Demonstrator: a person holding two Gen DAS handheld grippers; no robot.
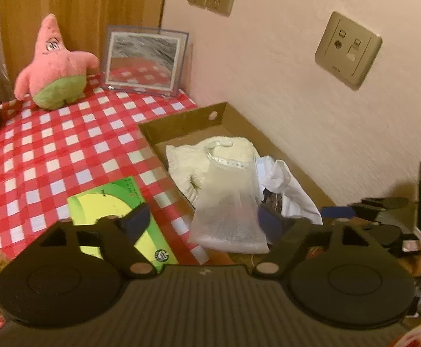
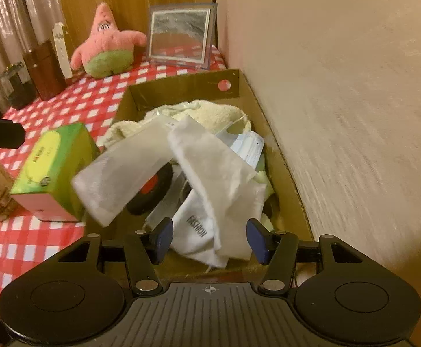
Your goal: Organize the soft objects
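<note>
Both grippers (image 1: 210, 219) (image 2: 209, 238) open, nothing gripped. White cloth (image 2: 210, 167) draped over box (image 2: 285, 179) pile: light, limp, best pinched at a folded edge.

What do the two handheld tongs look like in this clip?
Both tongs, left and right, are matte black plastic: a ribbed central body, two round disc housings, angled linkage arms with metal pivot pins, and dark blue fingertip pads. The right body bears a small crosshair mark.
</note>
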